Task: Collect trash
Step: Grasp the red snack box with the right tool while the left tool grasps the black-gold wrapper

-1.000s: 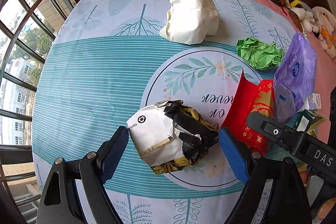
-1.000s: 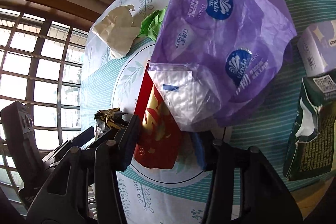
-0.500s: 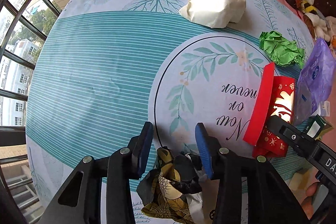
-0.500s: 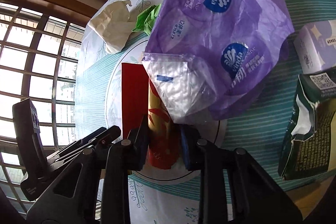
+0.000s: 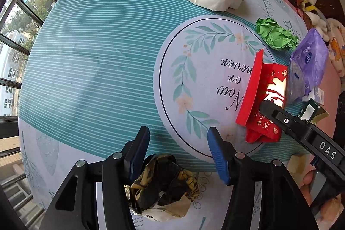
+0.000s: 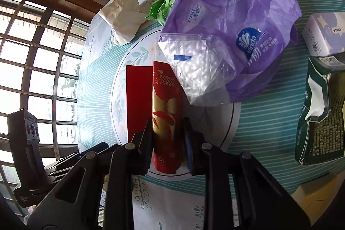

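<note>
Left gripper [image 5: 177, 150] spread wide, nothing between its pads, hanging over the teal-striped tablecloth [image 5: 90, 70]. The crumpled black-and-gold wrapper [image 5: 163, 184] lies below and behind its fingertips, against the left finger's base. Right gripper [image 6: 167, 133] clamped on the red-and-gold packet [image 6: 166, 113], both pads pressed to its sides, a red flap [image 6: 138, 100] standing just left of it. Ahead and right of those jaws, the purple Vinda tissue bag [image 6: 232, 14] overlaps the packet's far end. Farther ahead left, crumpled green paper [image 6: 161, 8] and a cream paper bag [image 6: 125, 16].
</note>
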Motion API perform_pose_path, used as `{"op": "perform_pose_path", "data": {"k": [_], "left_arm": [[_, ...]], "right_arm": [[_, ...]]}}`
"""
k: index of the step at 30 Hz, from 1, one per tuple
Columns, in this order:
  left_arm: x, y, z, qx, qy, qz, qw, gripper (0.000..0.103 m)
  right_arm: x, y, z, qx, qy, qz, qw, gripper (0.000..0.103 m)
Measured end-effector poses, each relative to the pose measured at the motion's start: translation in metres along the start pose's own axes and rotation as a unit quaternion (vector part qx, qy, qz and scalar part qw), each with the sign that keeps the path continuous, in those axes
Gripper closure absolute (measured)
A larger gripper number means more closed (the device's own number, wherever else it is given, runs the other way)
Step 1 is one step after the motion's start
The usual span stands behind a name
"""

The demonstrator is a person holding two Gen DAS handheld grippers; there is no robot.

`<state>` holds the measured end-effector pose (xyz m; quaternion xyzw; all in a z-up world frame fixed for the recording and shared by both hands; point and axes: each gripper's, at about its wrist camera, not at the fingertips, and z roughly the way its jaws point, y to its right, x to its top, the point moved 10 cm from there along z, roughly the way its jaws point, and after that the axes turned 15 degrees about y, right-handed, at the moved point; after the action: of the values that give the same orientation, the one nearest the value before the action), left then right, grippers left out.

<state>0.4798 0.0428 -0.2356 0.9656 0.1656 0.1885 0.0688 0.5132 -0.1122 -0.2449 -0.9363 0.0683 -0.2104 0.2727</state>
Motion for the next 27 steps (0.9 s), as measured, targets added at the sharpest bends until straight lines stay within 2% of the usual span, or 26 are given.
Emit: {"op": "perform_pose_path", "data": {"k": [7,13,19,23,27], "left_arm": [[-0.017,-0.009,-0.03,-0.01,0.013,0.007,0.9998,0.046],[-0.041,-0.03,-0.055,-0.016,0.012,-0.003,0.9998,0.043],[-0.064,-0.039,-0.056,-0.022,0.003,-0.015,0.9996,0.042],[-0.071,-0.032,-0.044,-0.027,-0.006,-0.019,0.9994,0.042],[-0.073,-0.028,-0.041,-0.035,0.001,-0.03,0.9989,0.042]], "right_arm": [[-0.007,-0.009,-0.003,0.004,-0.005,-0.013,1.0,0.082],[-0.011,-0.012,-0.004,0.006,-0.008,-0.02,1.0,0.082],[-0.015,-0.013,-0.004,0.003,-0.011,-0.024,1.0,0.082],[-0.02,-0.013,-0.004,0.0,-0.013,-0.027,1.0,0.082],[-0.023,-0.015,-0.006,0.002,-0.013,-0.039,0.999,0.082]]}}
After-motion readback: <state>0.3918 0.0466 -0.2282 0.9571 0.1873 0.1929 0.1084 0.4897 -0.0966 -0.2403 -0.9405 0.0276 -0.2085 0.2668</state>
